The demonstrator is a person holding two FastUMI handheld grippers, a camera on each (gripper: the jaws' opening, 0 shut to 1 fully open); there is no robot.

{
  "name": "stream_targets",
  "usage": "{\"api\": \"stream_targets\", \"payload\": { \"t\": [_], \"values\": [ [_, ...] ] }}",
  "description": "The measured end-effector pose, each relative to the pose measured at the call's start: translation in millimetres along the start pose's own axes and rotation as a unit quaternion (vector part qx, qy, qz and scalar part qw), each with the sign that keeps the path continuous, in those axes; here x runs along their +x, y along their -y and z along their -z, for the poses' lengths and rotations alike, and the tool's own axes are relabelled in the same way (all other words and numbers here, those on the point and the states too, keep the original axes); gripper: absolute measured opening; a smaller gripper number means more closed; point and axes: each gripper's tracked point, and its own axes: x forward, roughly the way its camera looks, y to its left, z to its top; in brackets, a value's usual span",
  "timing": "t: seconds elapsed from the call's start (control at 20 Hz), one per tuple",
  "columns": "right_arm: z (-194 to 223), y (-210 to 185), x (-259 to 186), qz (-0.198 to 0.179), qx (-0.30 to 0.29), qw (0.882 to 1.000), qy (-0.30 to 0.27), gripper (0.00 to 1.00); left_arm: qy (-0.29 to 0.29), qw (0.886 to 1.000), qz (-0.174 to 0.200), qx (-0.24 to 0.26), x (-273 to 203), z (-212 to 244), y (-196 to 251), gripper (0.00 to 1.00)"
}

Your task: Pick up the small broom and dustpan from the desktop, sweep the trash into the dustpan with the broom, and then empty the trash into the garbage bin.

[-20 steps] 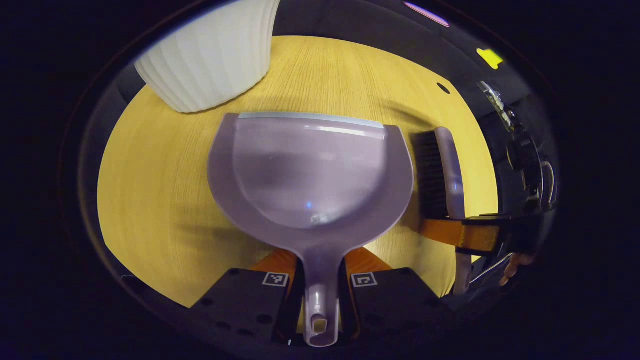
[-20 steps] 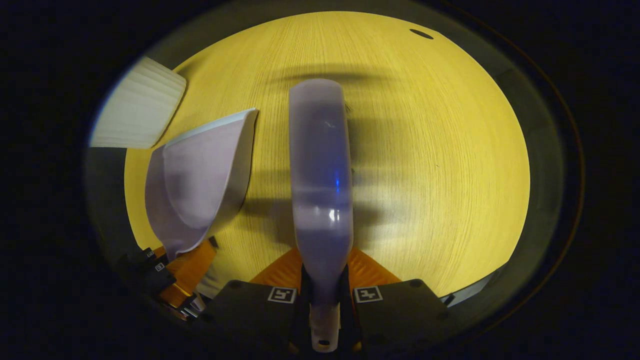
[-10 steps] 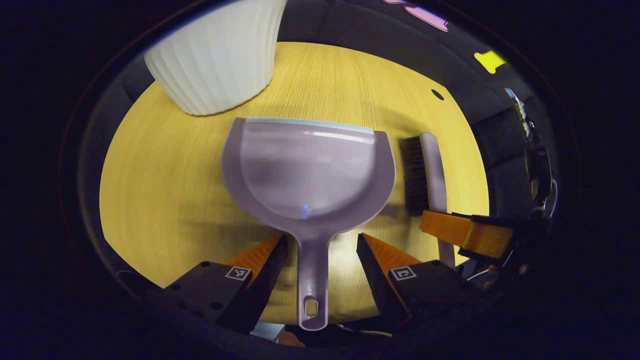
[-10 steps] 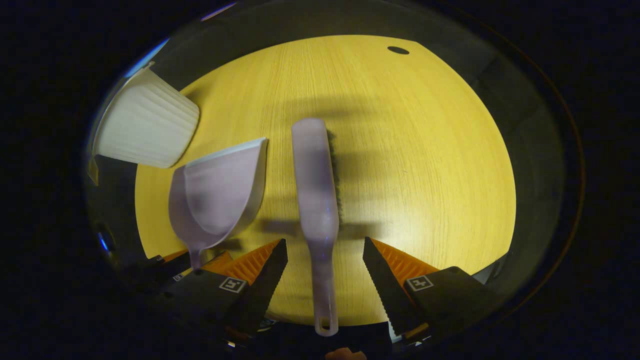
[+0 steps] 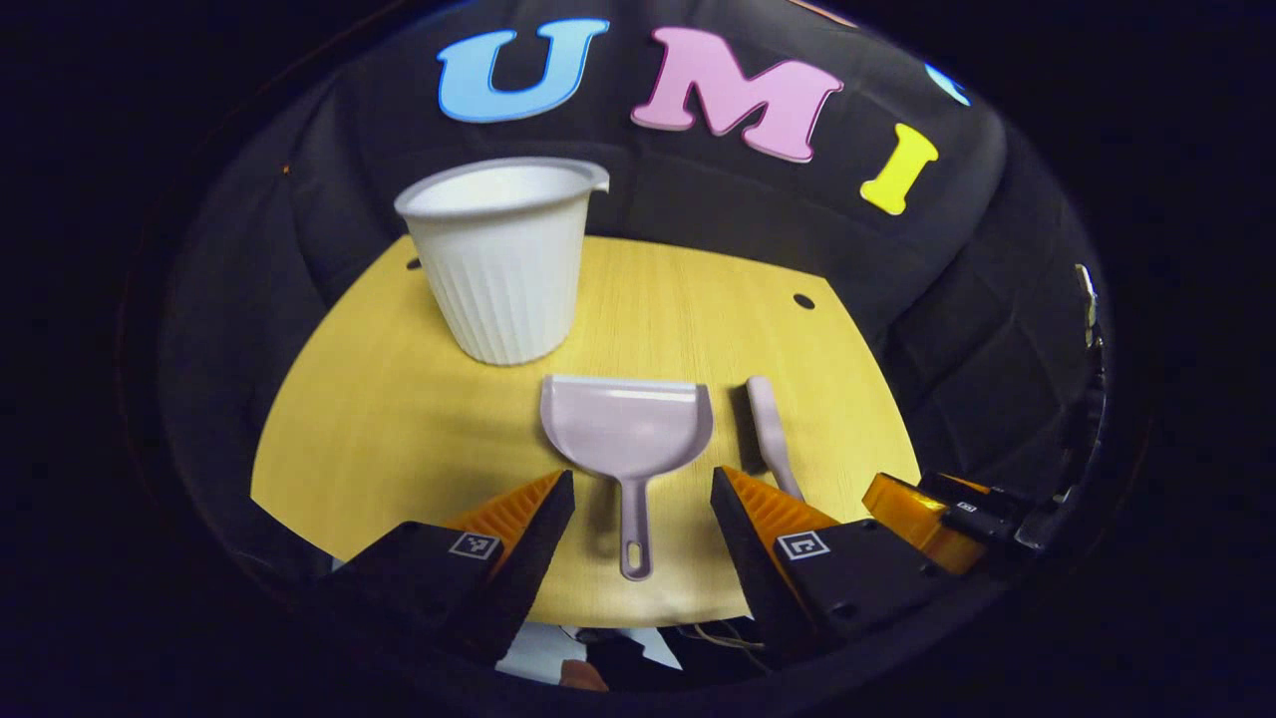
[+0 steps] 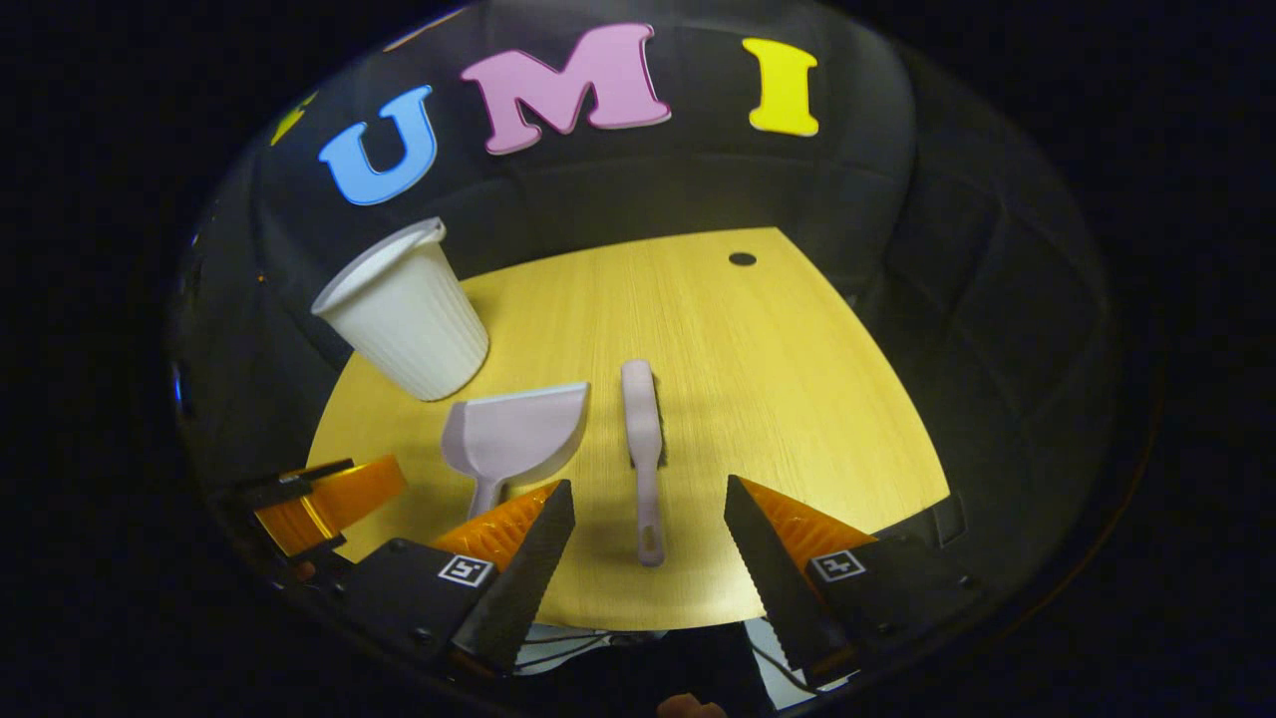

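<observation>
A pale lilac dustpan (image 5: 626, 431) lies flat on the yellow wooden desktop (image 5: 399, 419), its handle pointing back between the fingers of my left gripper (image 5: 643, 489). That gripper is open, held back above the near edge, and touches nothing. The matching small broom (image 6: 643, 439) lies just right of the dustpan (image 6: 518, 434), handle toward my right gripper (image 6: 648, 494), which is also open and clear of it. The broom (image 5: 770, 434) shows beside the pan in the left gripper view too. A white ribbed garbage bin (image 5: 503, 259) stands upright behind the dustpan.
The bin (image 6: 404, 314) sits at the desktop's back left. A small round hole (image 6: 742, 258) marks the far right of the desktop (image 6: 797, 399). The other gripper shows at each view's side: right one (image 5: 937, 509), left one (image 6: 329, 499). Black cloth walls surround the table.
Both grippers were shut on the dustpan's and broom's handles a second ago. They opened, let go, and drew back and up; both tools now lie on the desktop.
</observation>
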Motion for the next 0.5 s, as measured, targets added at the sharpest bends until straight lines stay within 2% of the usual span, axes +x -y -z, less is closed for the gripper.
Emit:
{"api": "stream_targets", "payload": {
  "t": [0.1, 0.2, 0.3, 0.35, 0.5],
  "values": [
    [-34, -19, -33, -0.009, -0.022, 0.996, 0.087, 0.99, 0.065, 0.998, -0.011, 0.017, -27, -14, -5, 0.83],
    [-71, -44, -70, -0.030, -0.031, 0.982, 0.183, 0.99, 0.121, 0.993, 0.002, 0.014, -51, -25, -7, 0.83],
    [-101, -65, -110, -0.046, -0.056, 0.960, 0.272, 0.98, 0.166, 0.986, 0.018, 0.000, -78, -36, -13, 0.83],
    [-107, -68, -129, -0.043, -0.068, 0.947, 0.310, 0.98, 0.189, 0.982, 0.020, -0.006, -92, -44, -17, 0.83],
    [-120, -70, -158, -0.035, -0.071, 0.914, 0.399, 0.98, 0.271, 0.963, 0.007, -0.002, -132, -68, -27, 0.83]
  ]
}}
